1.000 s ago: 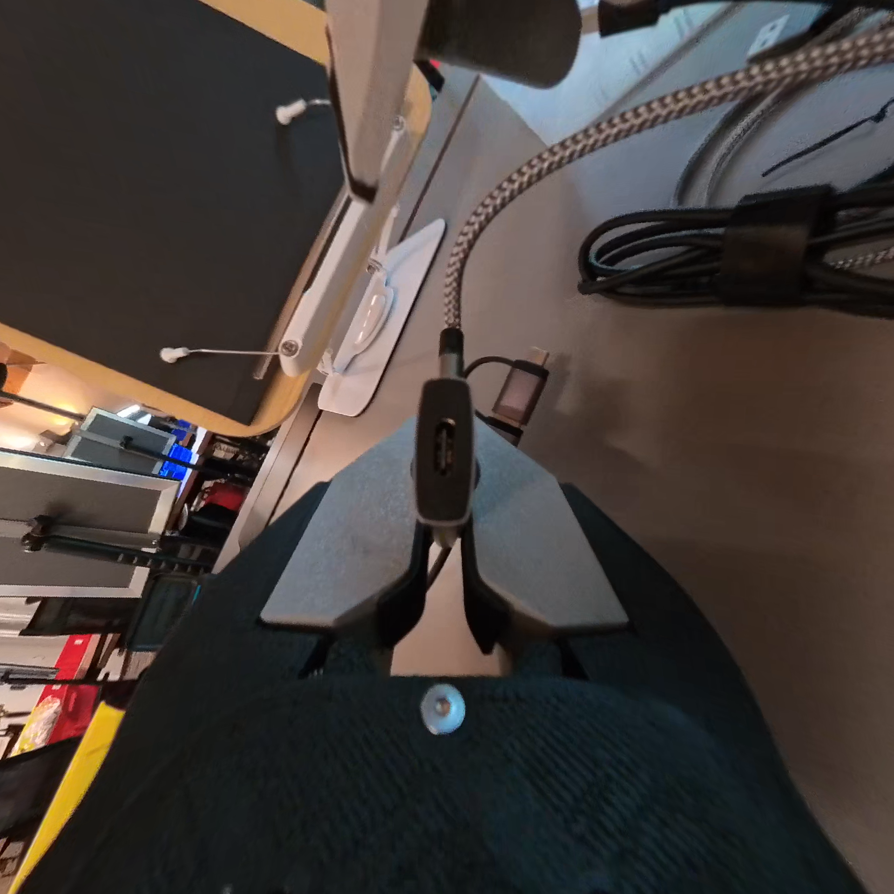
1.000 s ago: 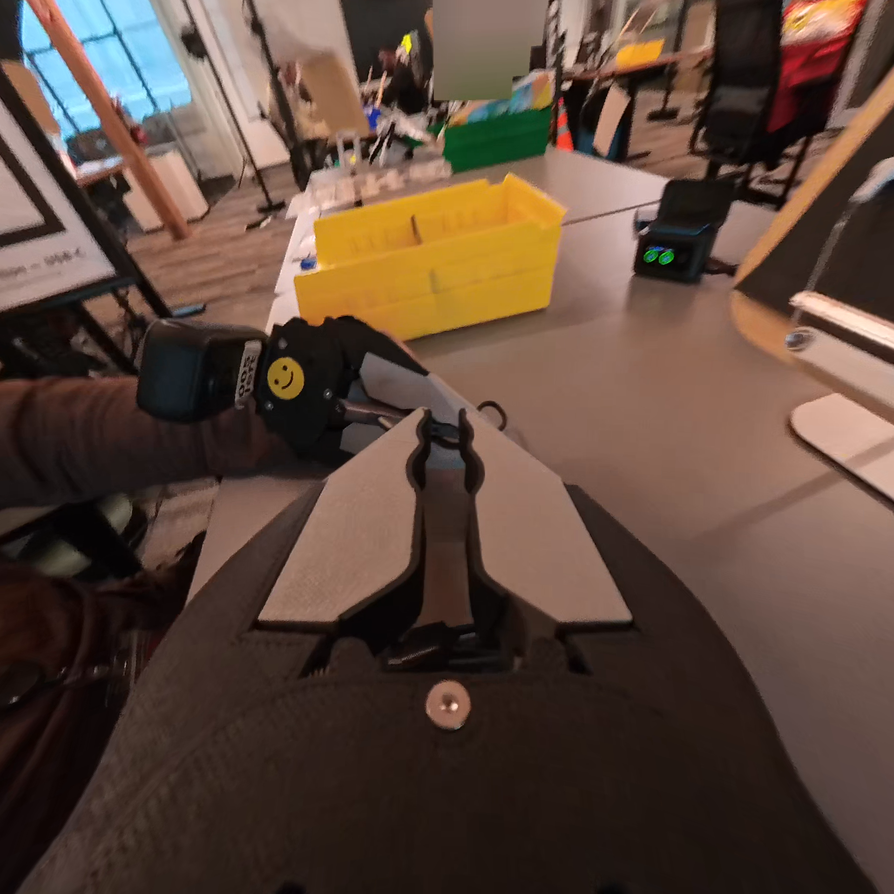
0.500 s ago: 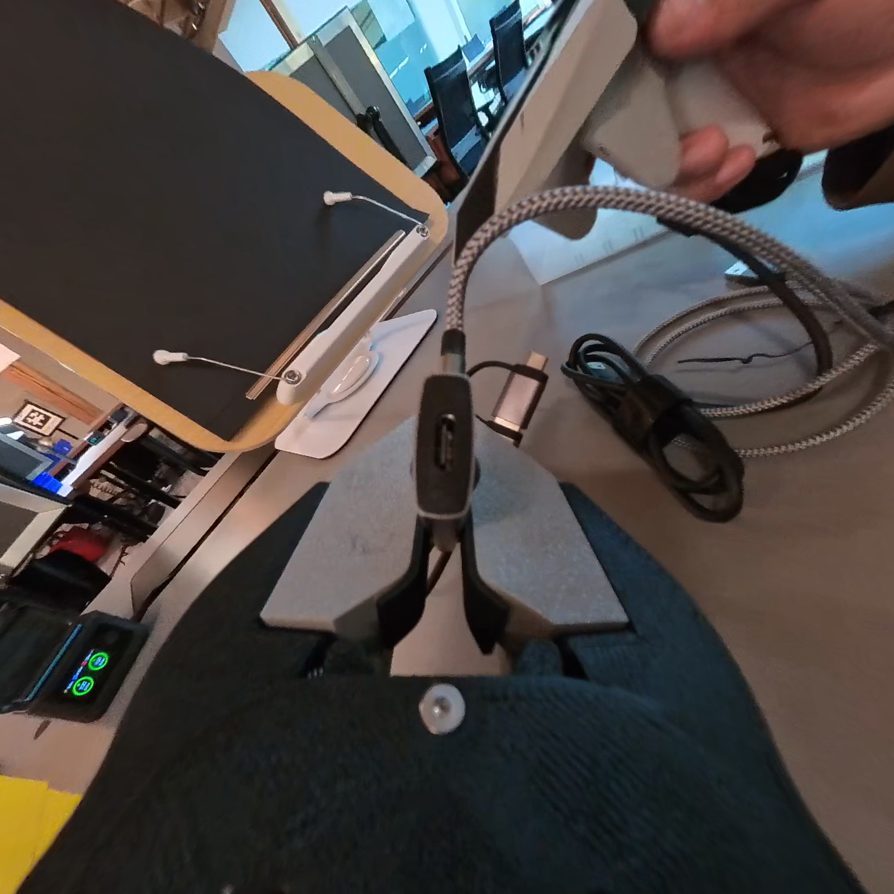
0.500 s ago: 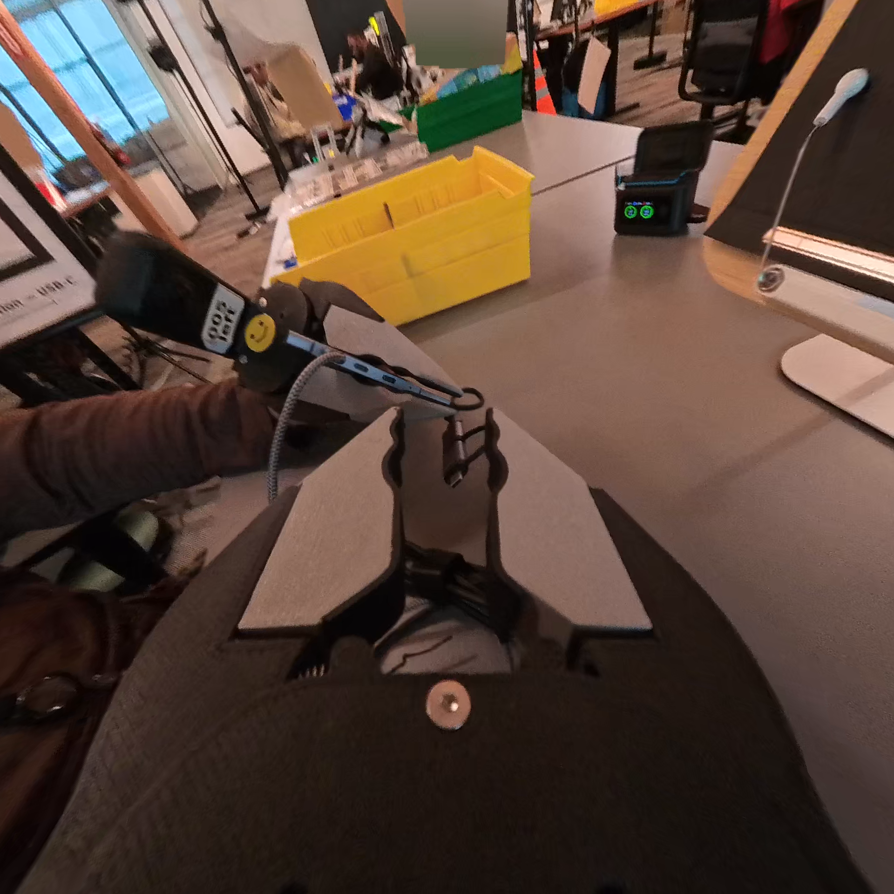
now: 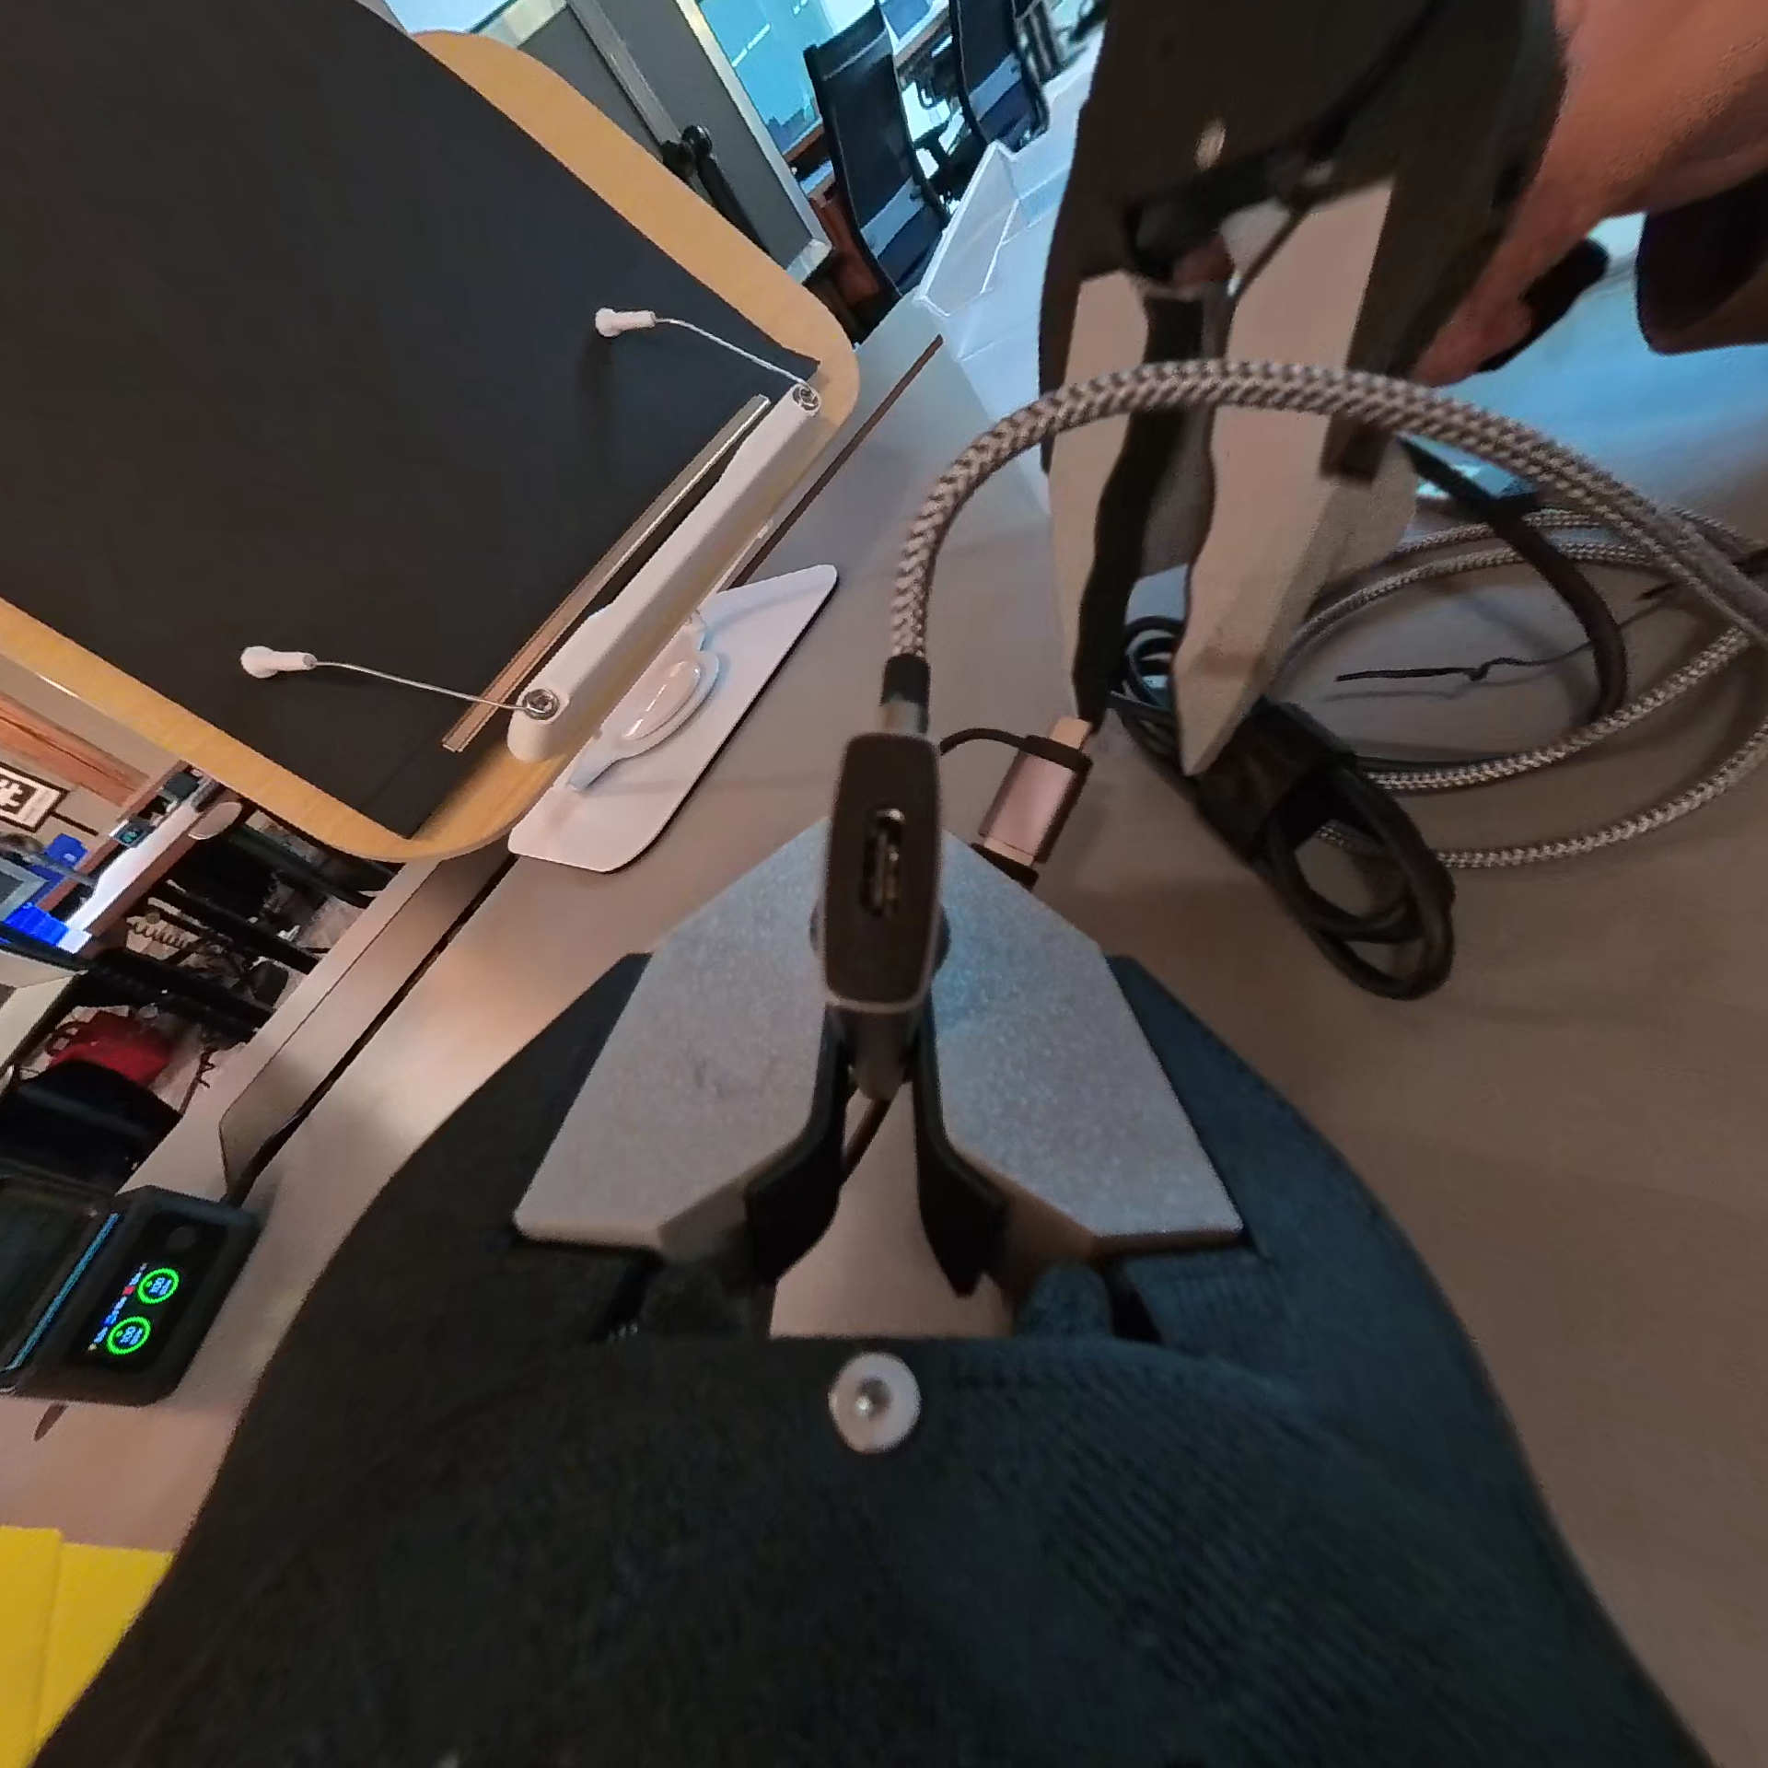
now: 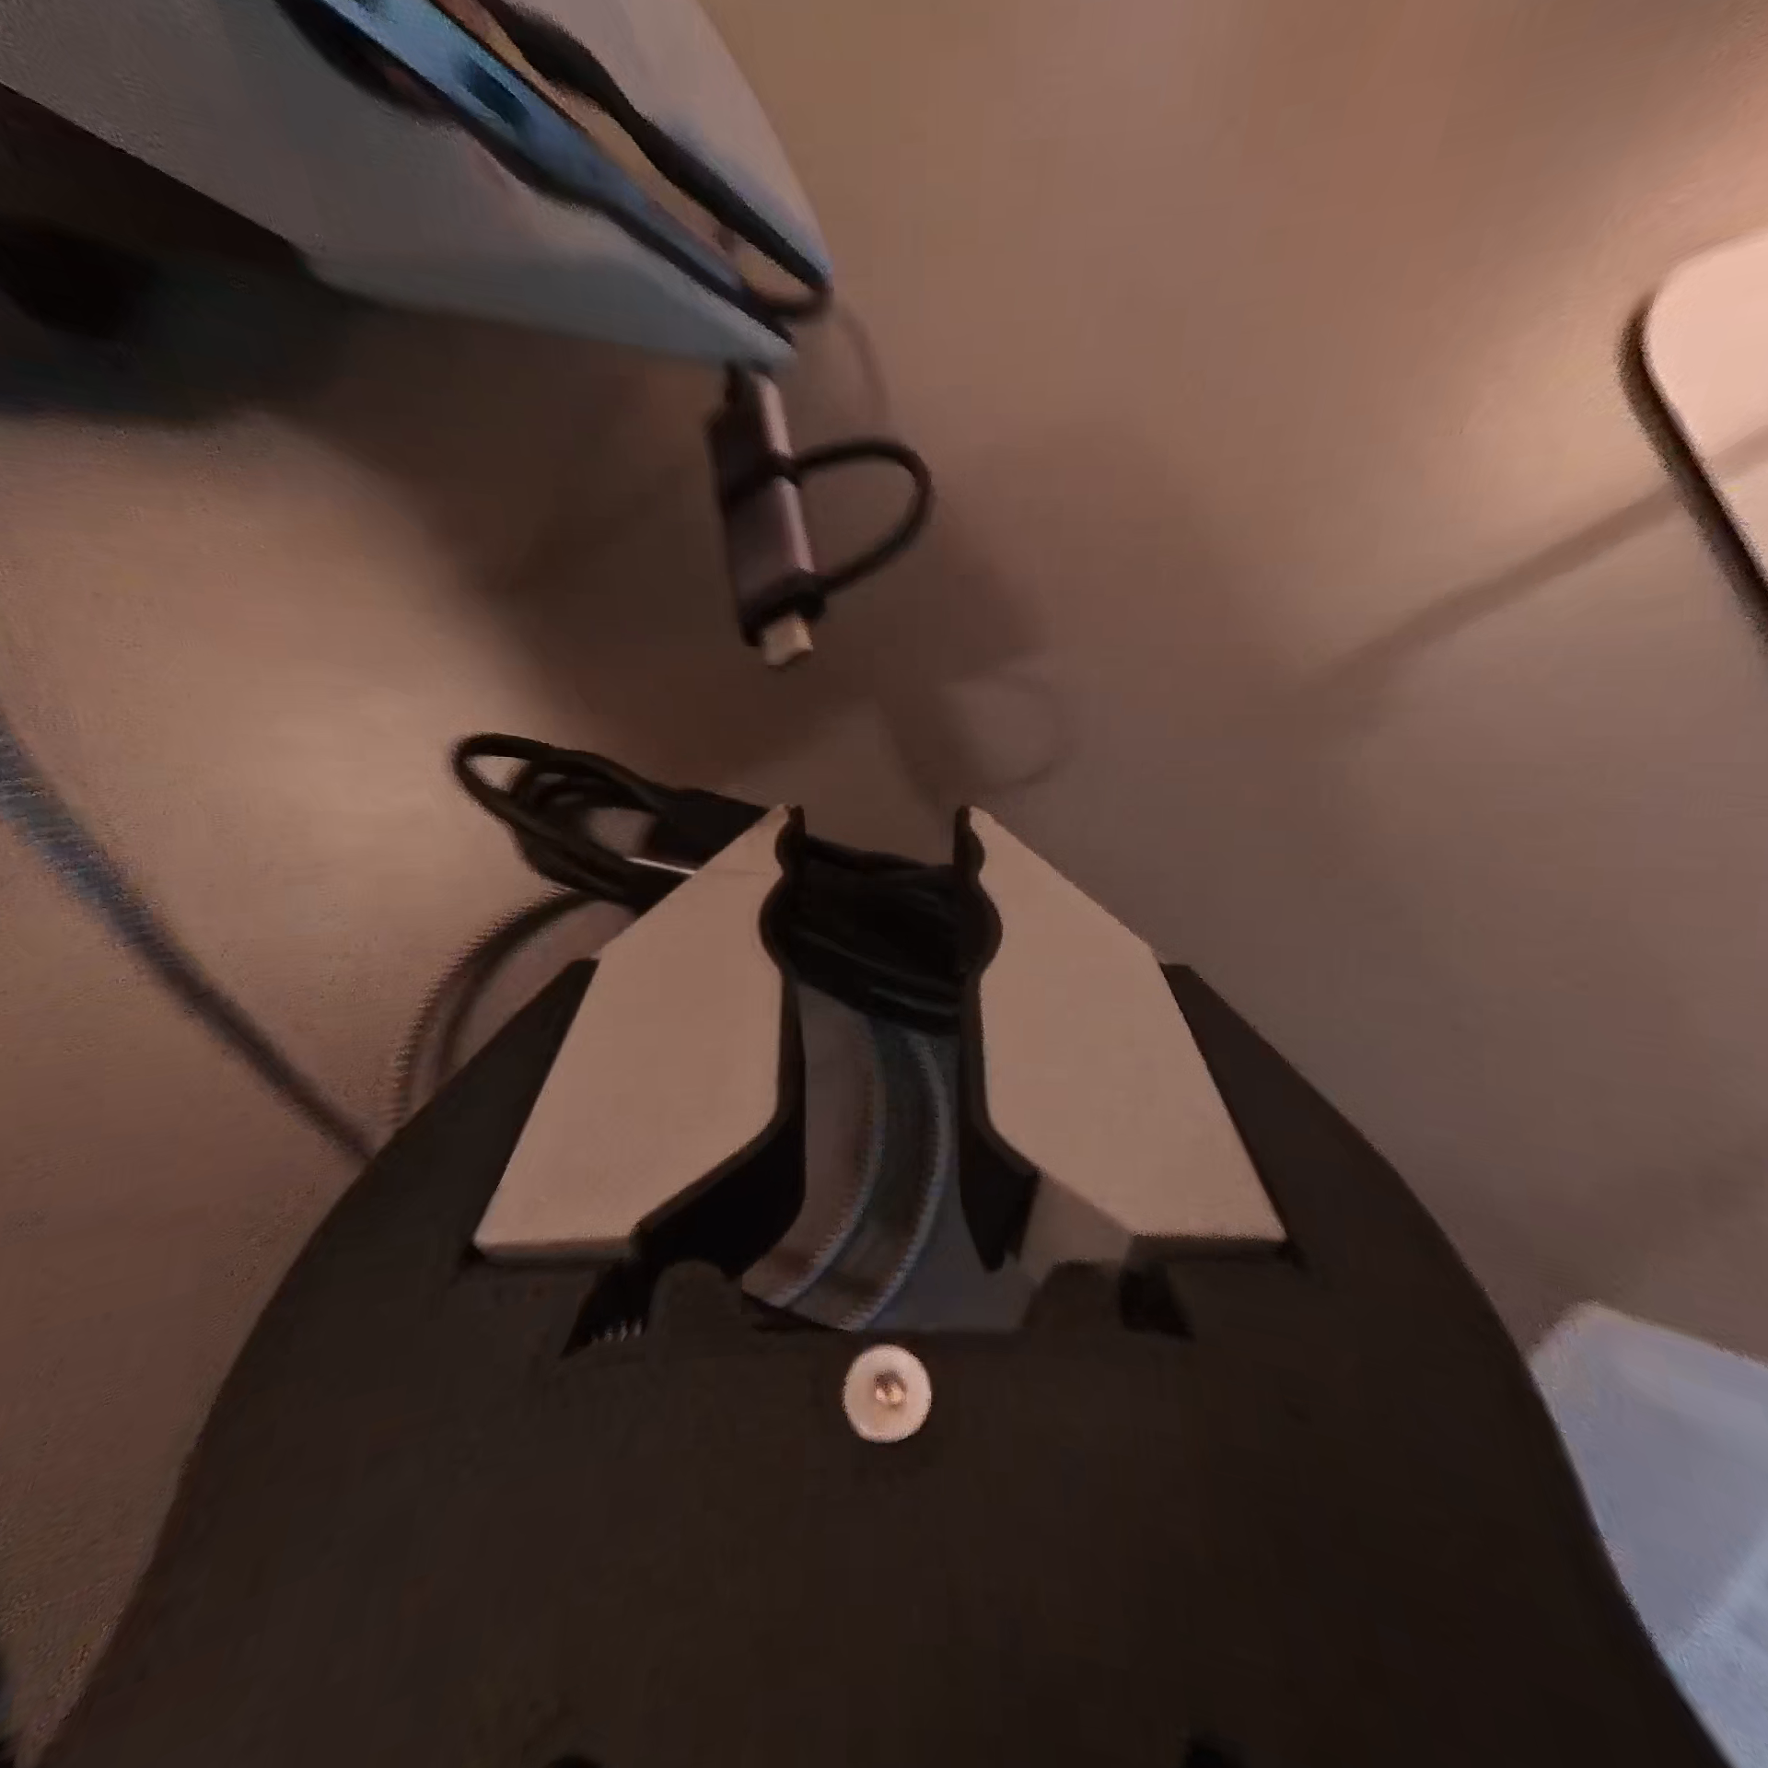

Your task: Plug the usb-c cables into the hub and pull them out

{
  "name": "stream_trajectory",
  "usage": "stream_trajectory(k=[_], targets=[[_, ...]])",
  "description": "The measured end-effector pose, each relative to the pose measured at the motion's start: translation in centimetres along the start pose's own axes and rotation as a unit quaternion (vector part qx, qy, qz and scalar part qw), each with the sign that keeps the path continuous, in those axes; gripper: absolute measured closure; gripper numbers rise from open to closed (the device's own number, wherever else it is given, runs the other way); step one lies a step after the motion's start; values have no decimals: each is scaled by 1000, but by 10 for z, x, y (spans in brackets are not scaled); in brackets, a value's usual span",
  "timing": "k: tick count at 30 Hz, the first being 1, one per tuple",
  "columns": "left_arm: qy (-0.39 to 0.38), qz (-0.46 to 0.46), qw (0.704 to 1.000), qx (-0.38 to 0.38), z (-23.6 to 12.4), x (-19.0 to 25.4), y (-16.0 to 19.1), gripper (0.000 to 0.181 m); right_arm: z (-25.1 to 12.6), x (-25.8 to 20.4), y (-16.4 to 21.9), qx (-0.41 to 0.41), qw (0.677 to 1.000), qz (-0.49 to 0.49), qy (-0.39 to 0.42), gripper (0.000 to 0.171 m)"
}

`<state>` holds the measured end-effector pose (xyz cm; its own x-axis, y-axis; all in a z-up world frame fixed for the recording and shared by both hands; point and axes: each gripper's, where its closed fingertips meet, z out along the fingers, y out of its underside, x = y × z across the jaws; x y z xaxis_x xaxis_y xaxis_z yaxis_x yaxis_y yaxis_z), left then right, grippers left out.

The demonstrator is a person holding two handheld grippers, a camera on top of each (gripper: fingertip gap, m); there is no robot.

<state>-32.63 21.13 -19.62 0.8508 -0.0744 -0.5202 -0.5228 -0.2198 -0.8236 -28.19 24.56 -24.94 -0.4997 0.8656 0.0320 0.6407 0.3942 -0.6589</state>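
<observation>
1 hub (image 5: 882, 885), 1 braided cable (image 5: 1196, 387), 1 black cable bundle (image 5: 1339, 861), 2 claws: left (image 5: 875, 966), right (image 6: 875, 828).

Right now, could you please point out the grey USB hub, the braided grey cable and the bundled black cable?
Grey USB hub (image 5: 882, 895), left wrist view: its end face with the port.
Braided grey cable (image 5: 957, 488), left wrist view: the arching stretch above its plug.
Bundled black cable (image 5: 1378, 890), left wrist view: the coiled loops on the table.
</observation>
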Motion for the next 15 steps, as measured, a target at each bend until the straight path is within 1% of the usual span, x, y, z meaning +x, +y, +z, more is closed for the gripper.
stream_trajectory(k=[1,3,5,6,7,10,12,13,14,15], targets=[[2,0,1000,0,0,1,0,178,4,10,6,-21,999,-6,36,153],[4,-1,1000,1,0,1,0,178,4,34,15,-48,991,-3,123,163],[12,-4,1000,5,0,4,-1,178,-4,57,18,-60,978,18,199,165],[17,-6,1000,9,0,5,-2,178,-9,63,16,-51,974,26,218,162],[24,-10,1000,14,-1,7,-4,178,-13,64,11,-33,974,32,220,161],[41,-21,999,23,-2,12,-7,178,-24,57,-8,36,980,47,189,158],[47,-33,998,30,-3,11,-9,177,-29,40,-24,87,987,39,132,159],[53,-46,997,37,-4,11,-10,177,-28,27,-30,106,990,31,92,165],[58,-60,996,45,-6,9,-12,177,-25,17,-32,109,992,26,60,171],[62,-74,994,53,-7,8,-14,177,-20,12,-28,93,994,26,49,171]])
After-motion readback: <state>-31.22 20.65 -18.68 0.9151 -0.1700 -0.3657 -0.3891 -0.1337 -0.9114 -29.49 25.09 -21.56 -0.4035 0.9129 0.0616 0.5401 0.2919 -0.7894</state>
